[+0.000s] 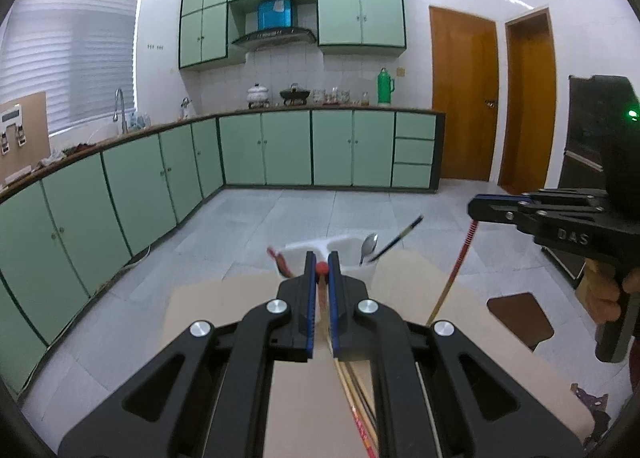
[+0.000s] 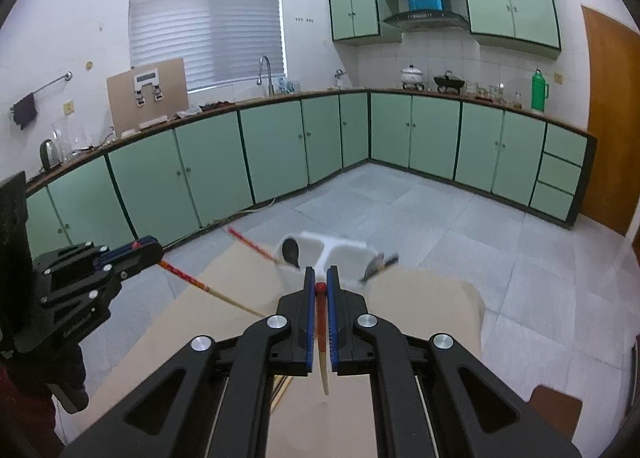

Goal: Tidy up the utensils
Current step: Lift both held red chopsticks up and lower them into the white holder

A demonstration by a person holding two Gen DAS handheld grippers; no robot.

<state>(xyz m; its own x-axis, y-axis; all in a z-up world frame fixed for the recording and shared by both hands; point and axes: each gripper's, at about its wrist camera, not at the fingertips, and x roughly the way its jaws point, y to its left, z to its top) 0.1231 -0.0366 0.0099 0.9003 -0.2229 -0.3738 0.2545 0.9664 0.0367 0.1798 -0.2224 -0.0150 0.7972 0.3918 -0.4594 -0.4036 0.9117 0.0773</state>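
My left gripper (image 1: 322,258) is shut on a red-tipped chopstick (image 1: 323,290); it also shows in the right wrist view (image 2: 152,248) with its chopstick (image 2: 200,284) slanting down. My right gripper (image 2: 320,274) is shut on another red-tipped chopstick (image 2: 321,322); it shows in the left wrist view (image 1: 478,207) with its chopstick (image 1: 452,278) hanging down. A white two-compartment utensil holder (image 2: 332,248) stands at the table's far edge just beyond both grippers, holding a dark spoon (image 2: 290,252), a metal spoon (image 1: 368,246) and a dark chopstick (image 1: 398,240).
The beige table (image 2: 420,306) carries more chopsticks (image 1: 360,410) lying under my left gripper. A brown stool (image 1: 520,318) stands to the right. Green kitchen cabinets (image 1: 280,149) line the far walls across a grey tiled floor.
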